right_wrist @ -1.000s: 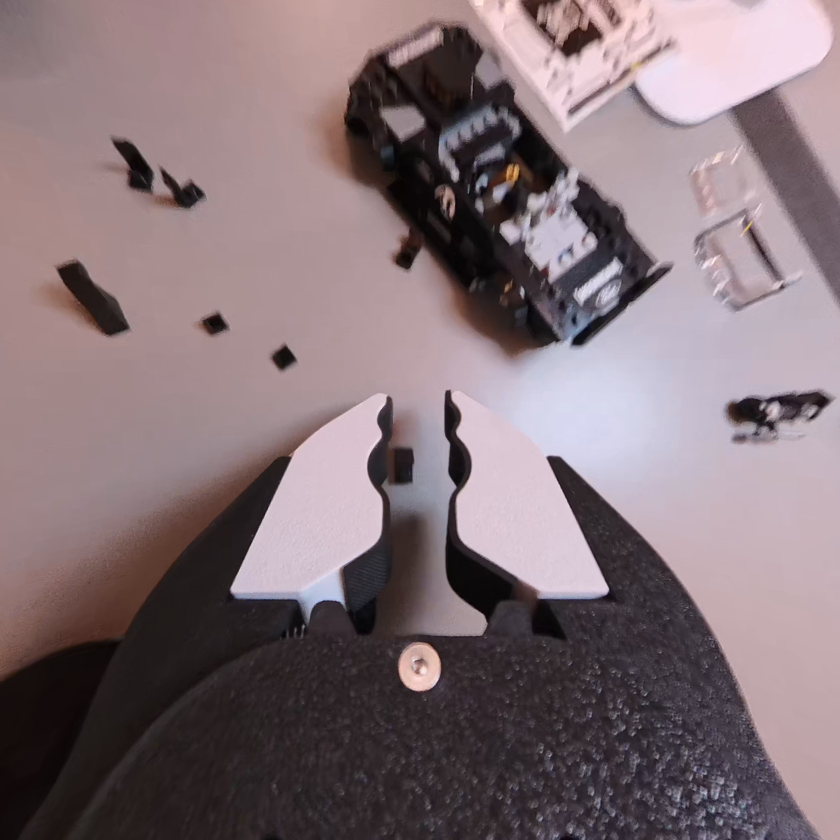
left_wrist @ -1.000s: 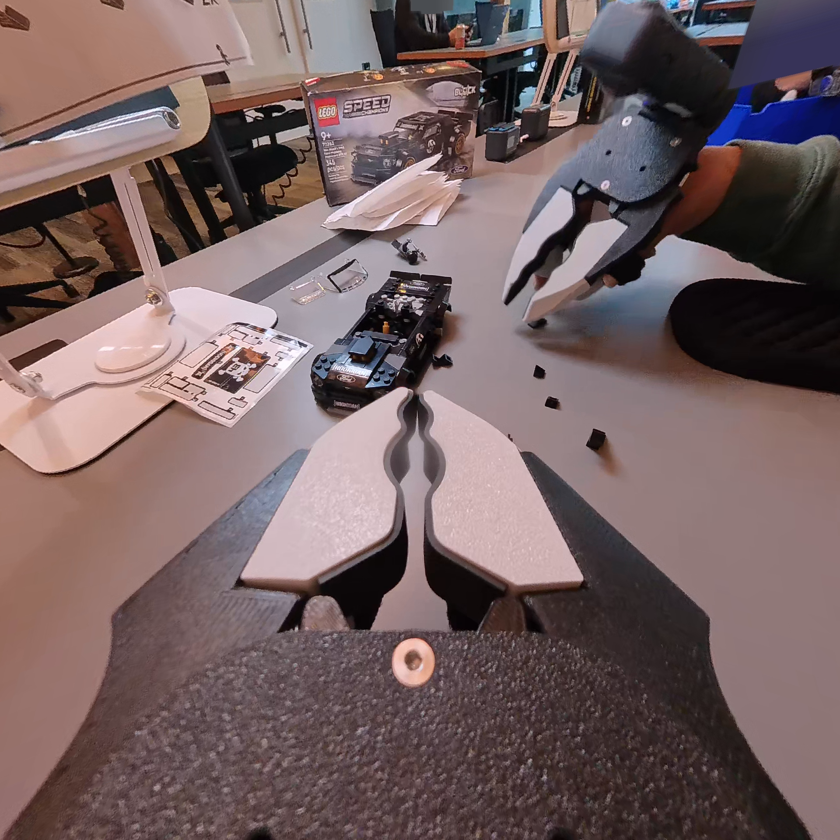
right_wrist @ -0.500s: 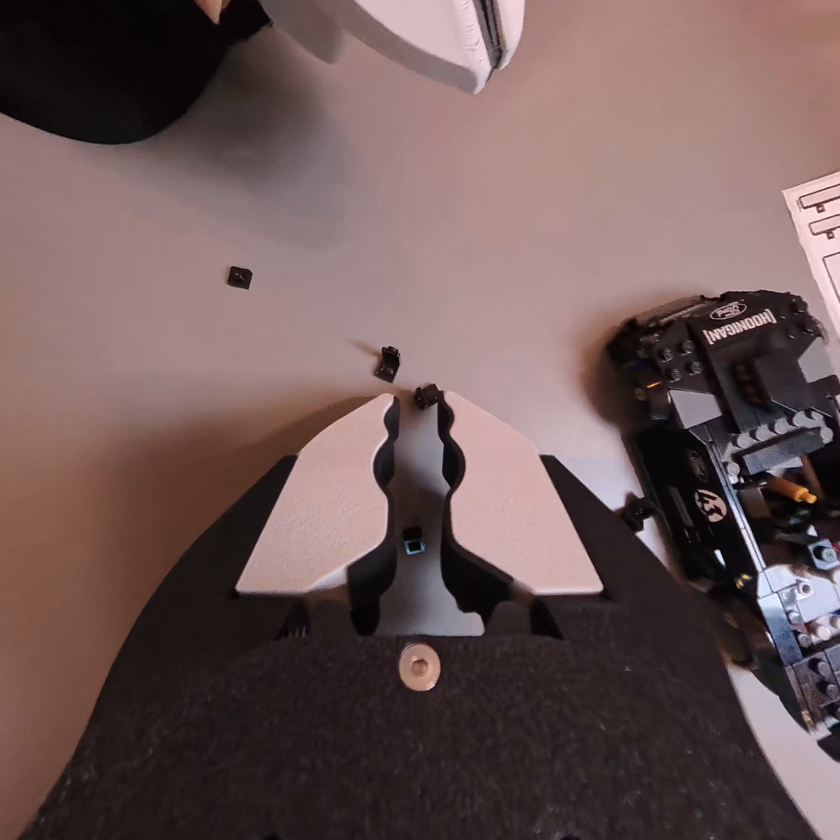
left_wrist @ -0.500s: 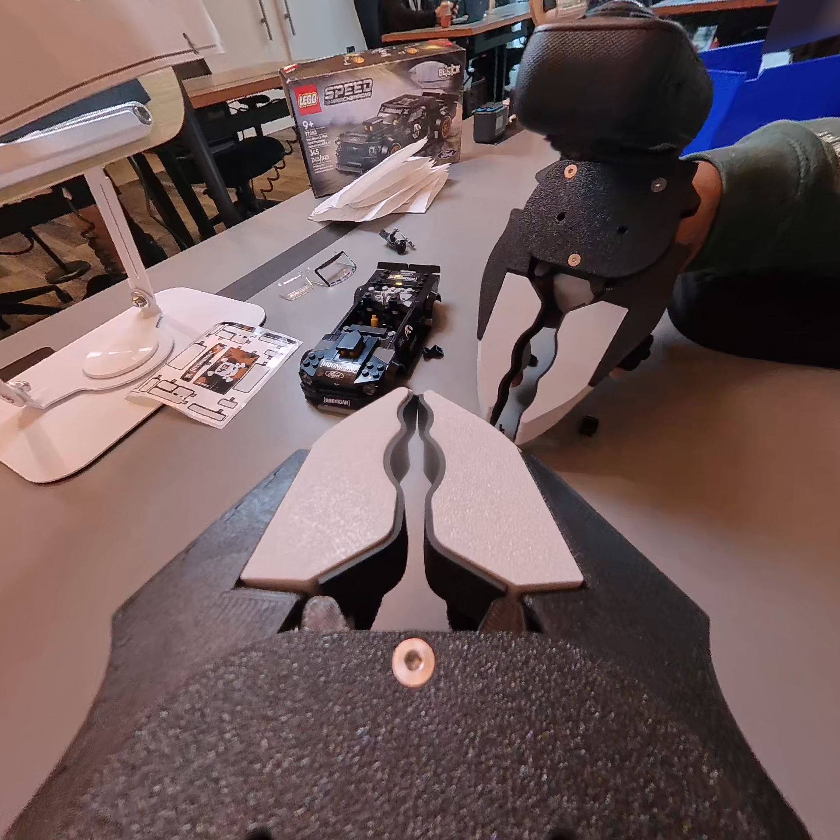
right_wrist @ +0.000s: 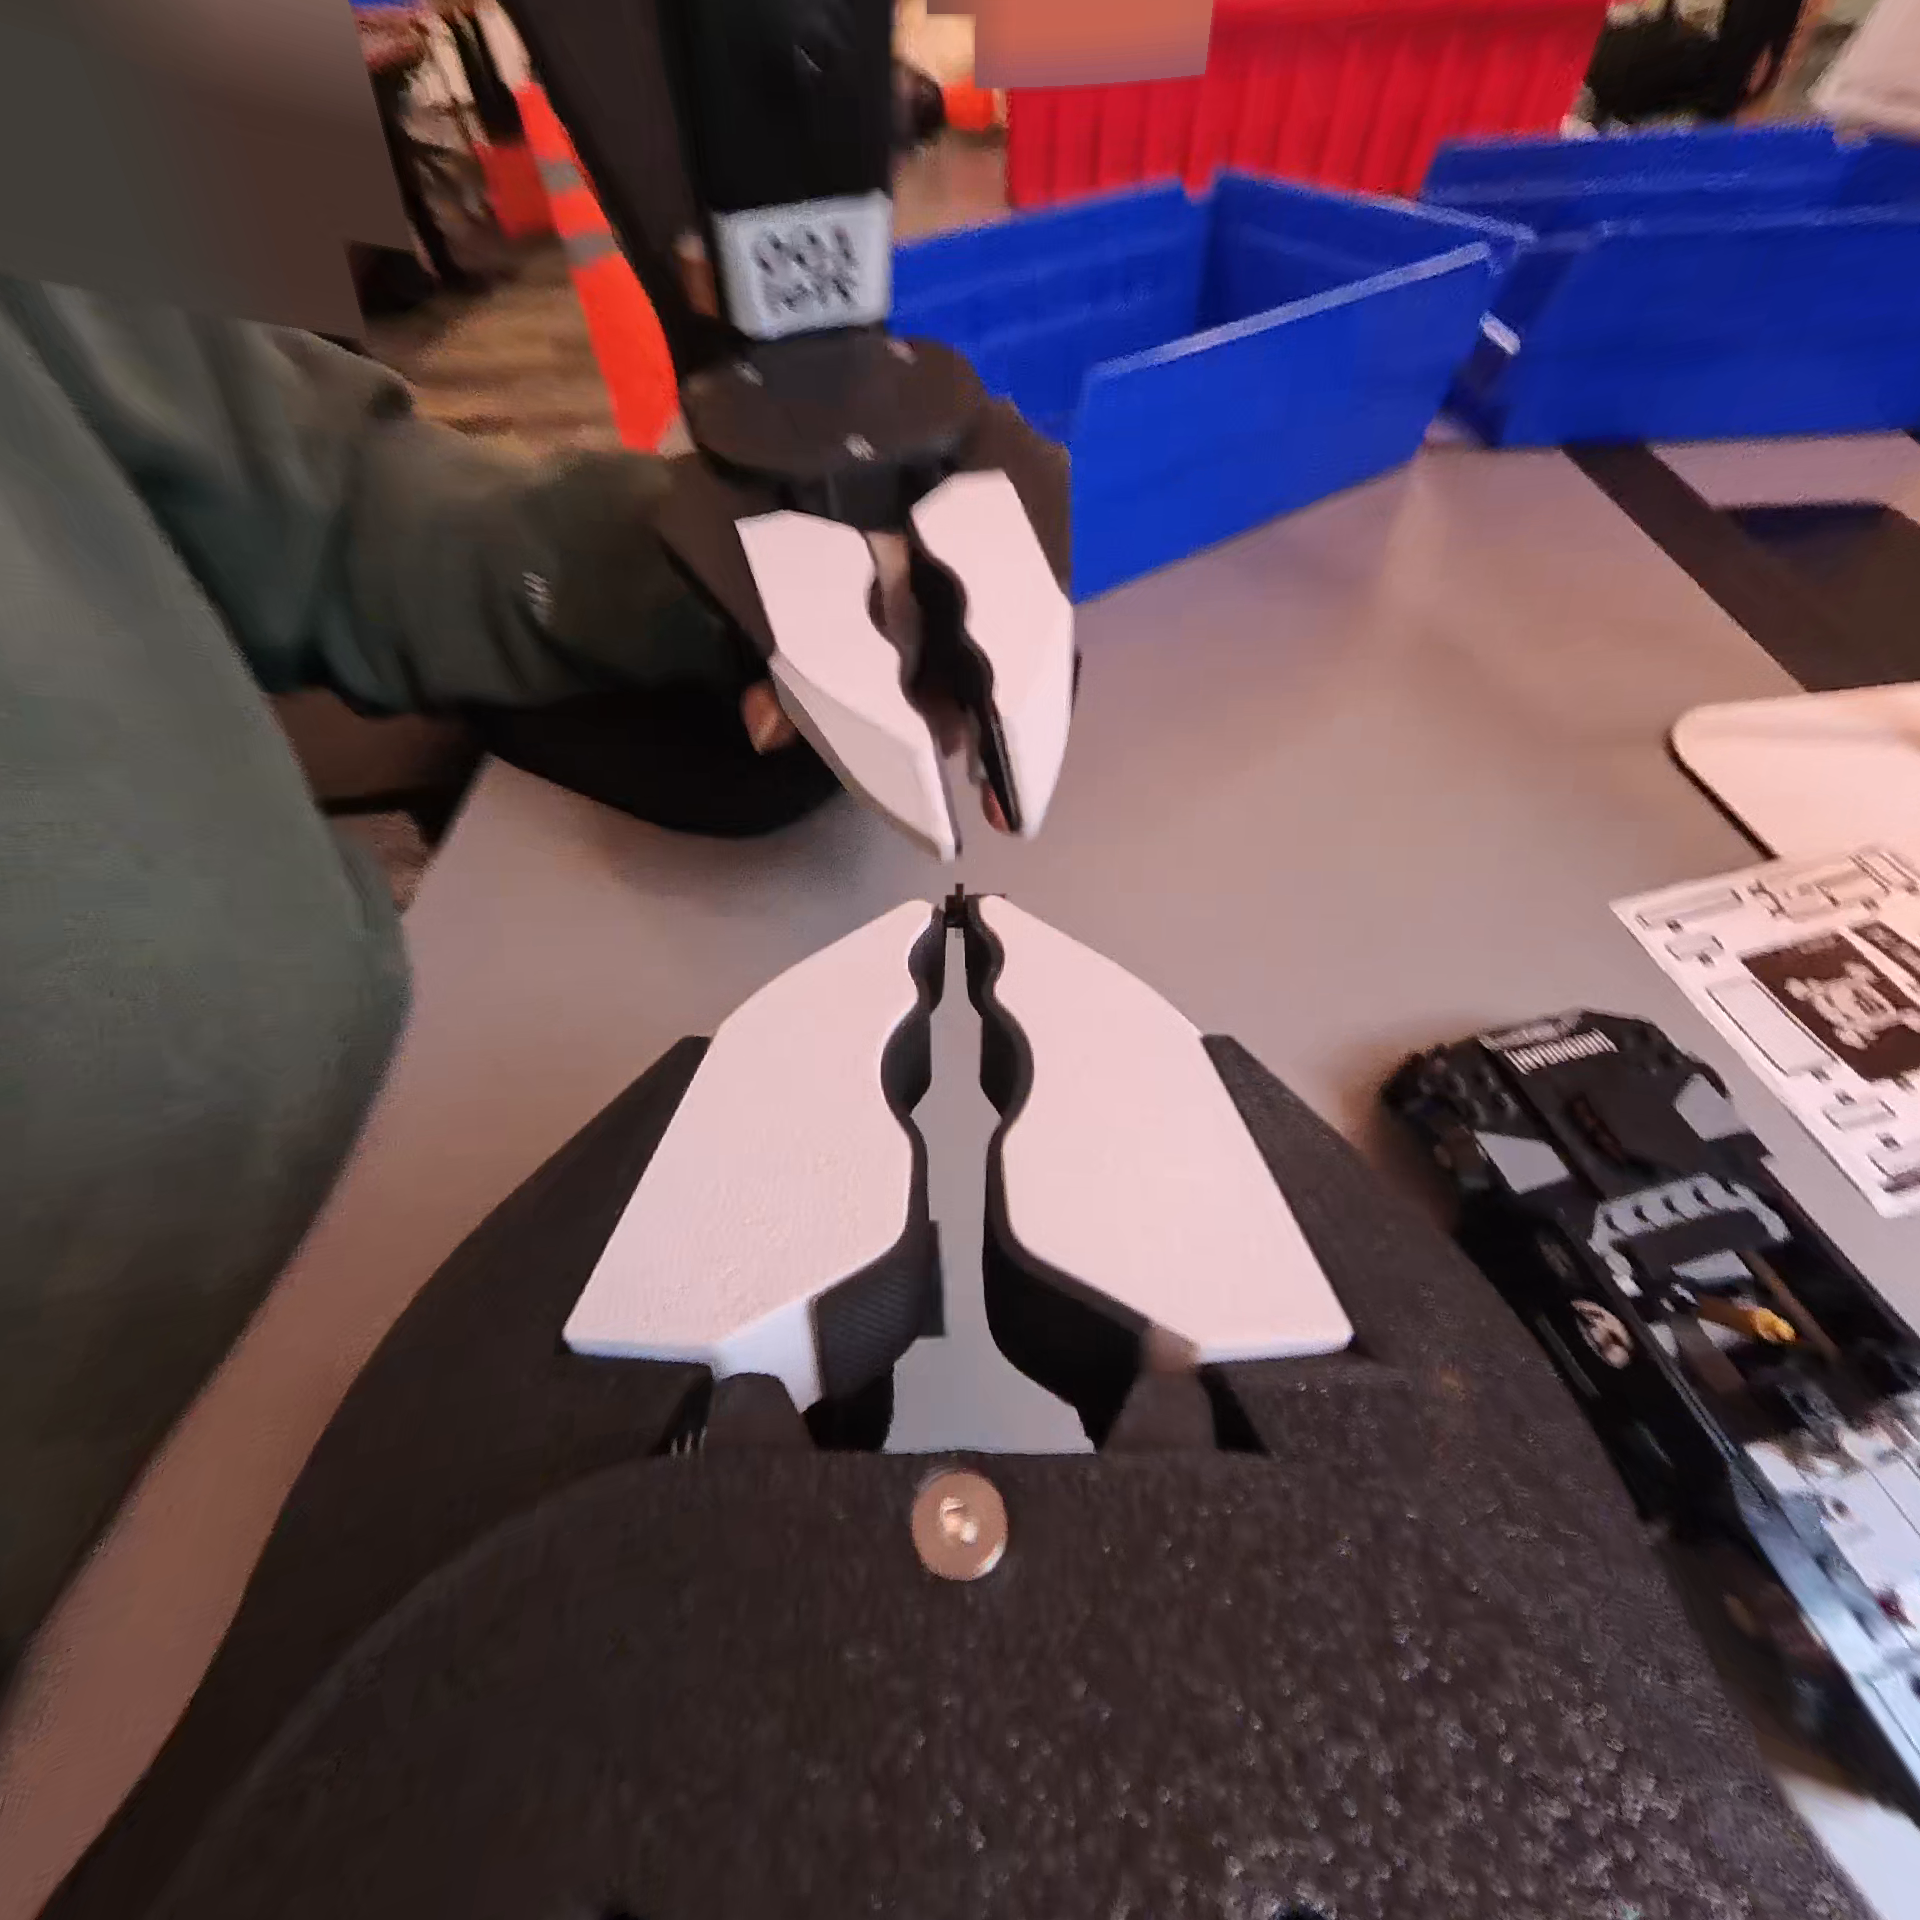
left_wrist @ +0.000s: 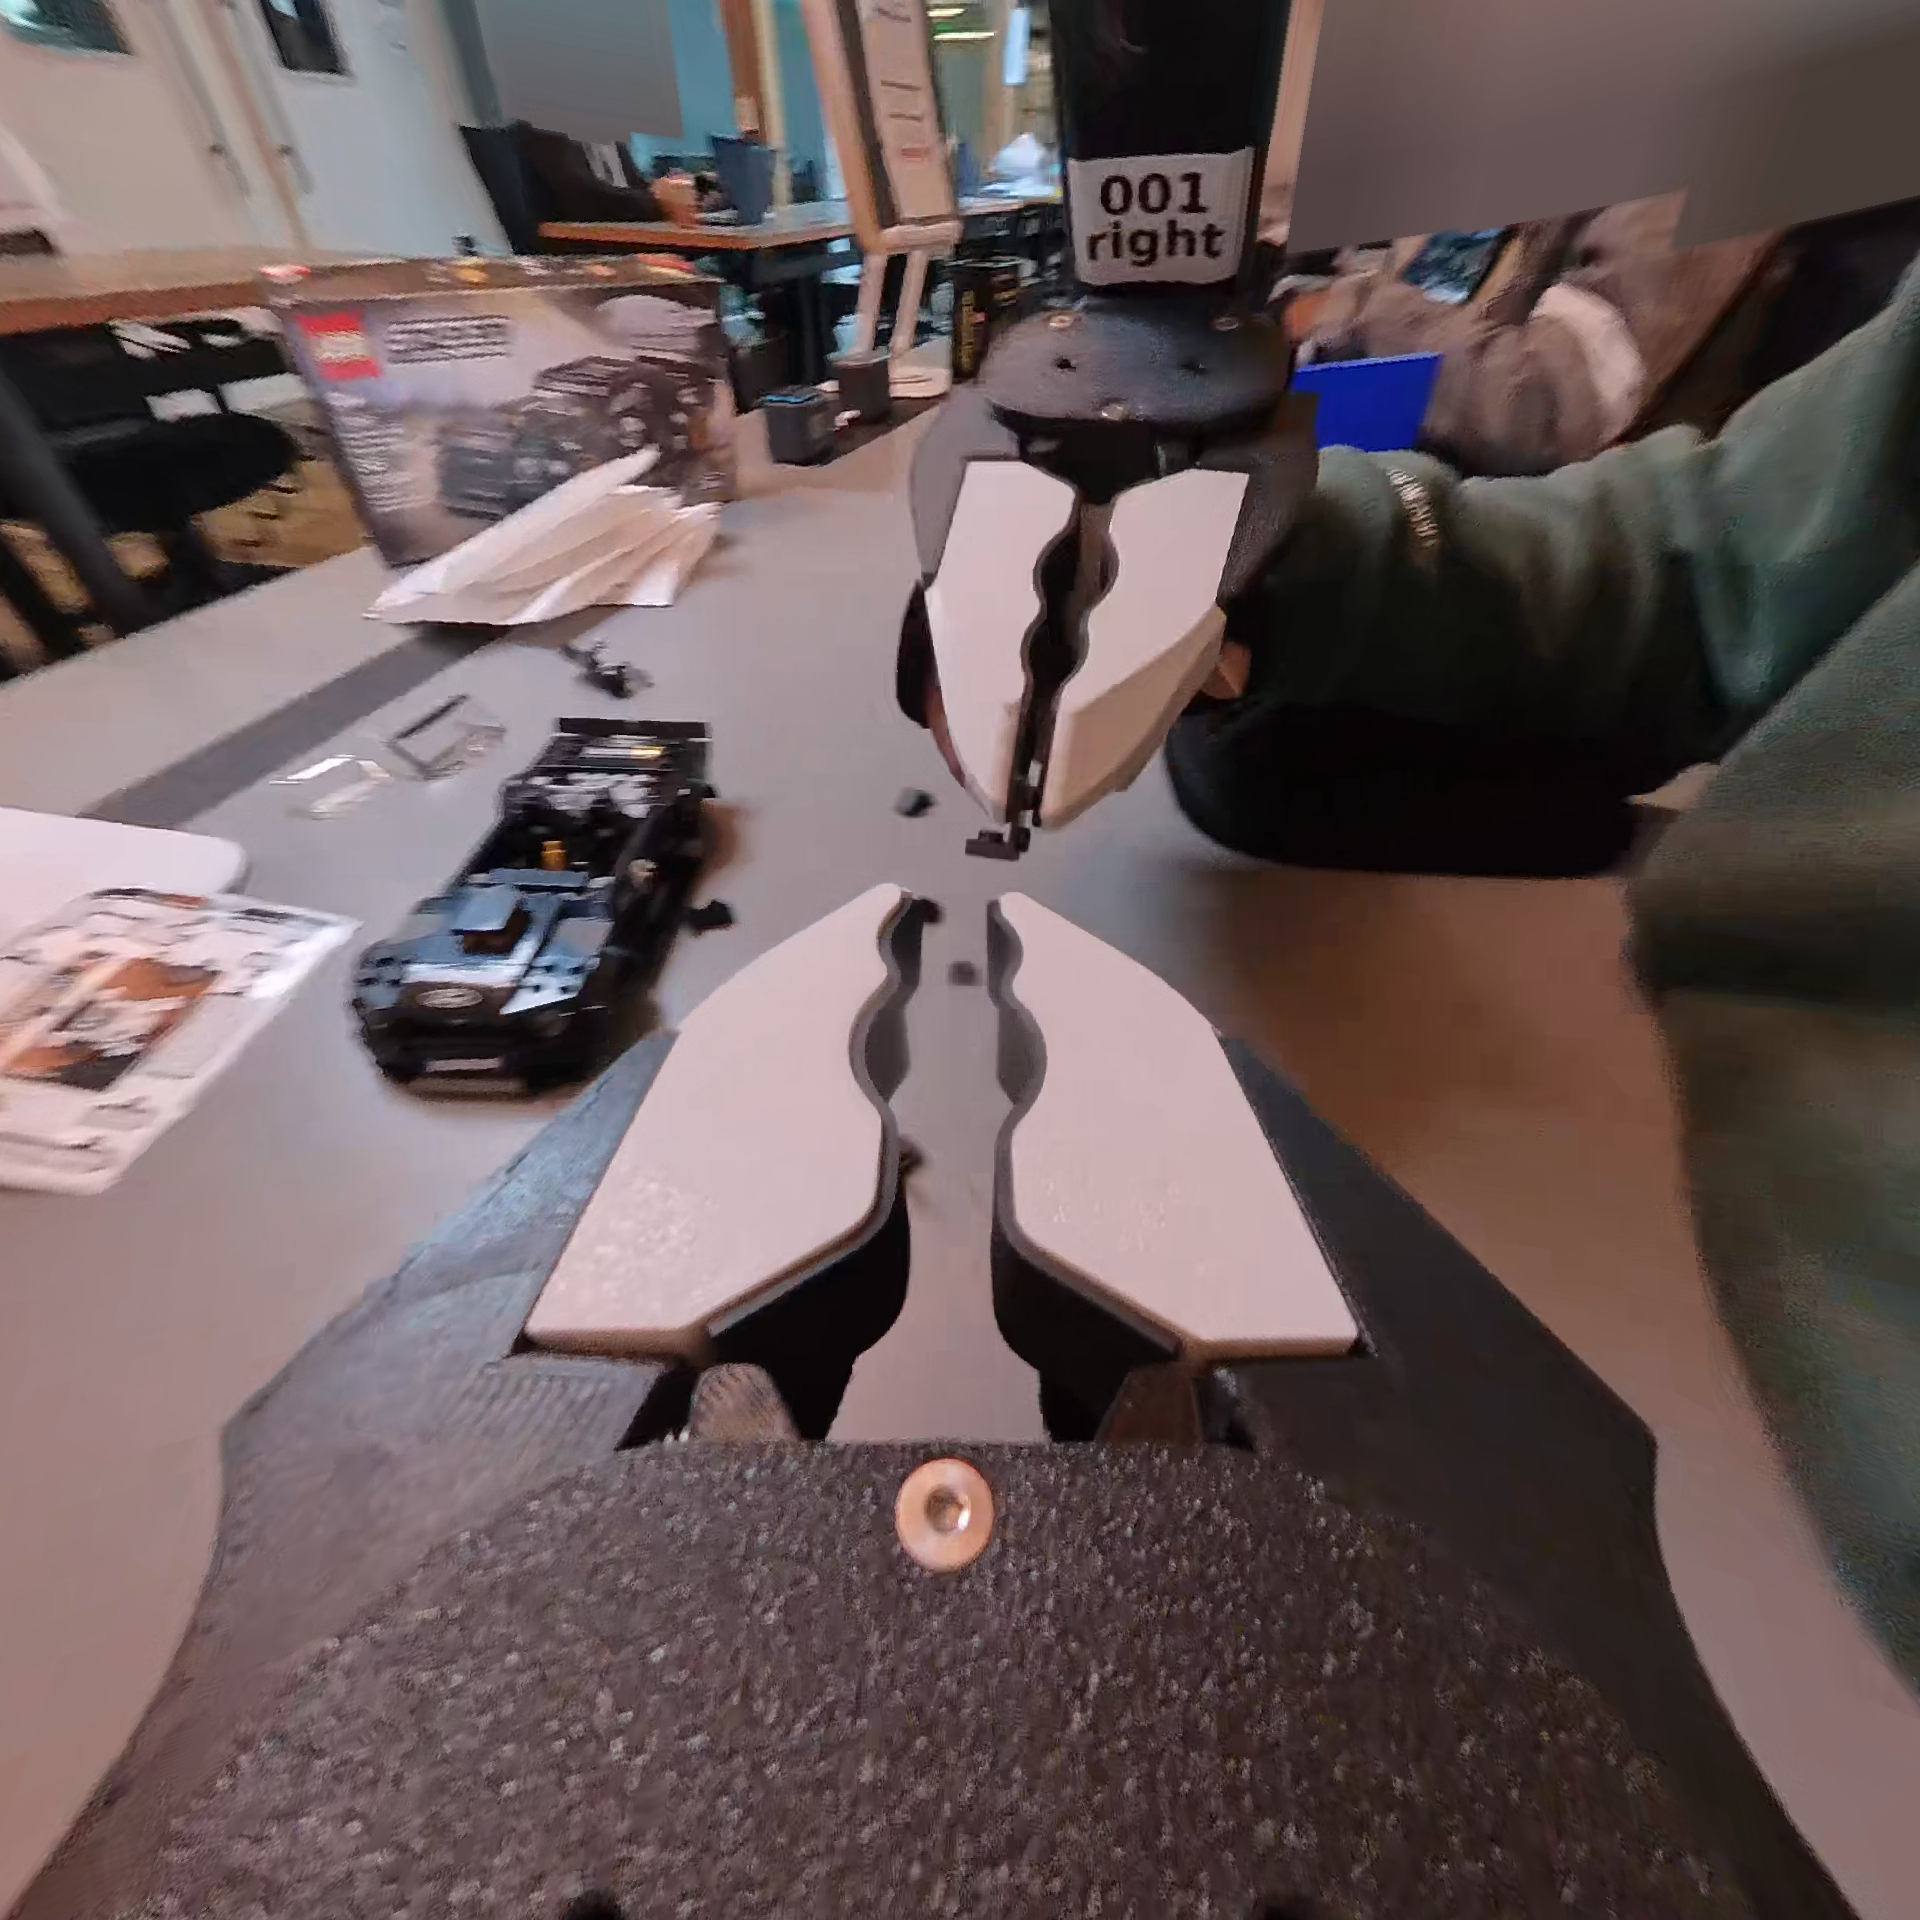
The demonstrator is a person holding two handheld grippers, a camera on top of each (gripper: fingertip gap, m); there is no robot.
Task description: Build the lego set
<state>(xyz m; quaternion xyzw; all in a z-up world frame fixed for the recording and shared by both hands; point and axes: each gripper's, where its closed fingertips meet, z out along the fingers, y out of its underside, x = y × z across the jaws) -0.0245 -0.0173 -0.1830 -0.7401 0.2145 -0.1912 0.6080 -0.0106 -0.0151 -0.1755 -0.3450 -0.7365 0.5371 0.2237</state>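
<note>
The grey surface carries everything here, and the part-built black car lies on it at about nine o'clock from the left gripper in the left wrist view, with the sticker sheet just beyond it at the frame's left edge. The set's box stands far back at eleven o'clock, white paper bags lying in front of it.

Now the grippers meet tip to tip. The right gripper points down at twelve o'clock, its fingers pinched nearly together on a tiny black piece that juts from the very tips. The left gripper's fingers stand a little apart with nothing between them, ready to receive.

The risk looks plain: the piece is held only by its edge, so a nudge from the left fingers, or a release before they close, would likely drop it among the loose black bits on the surface. A skewed handover could also leave it turned the wrong way for pressing onto the car.
</note>
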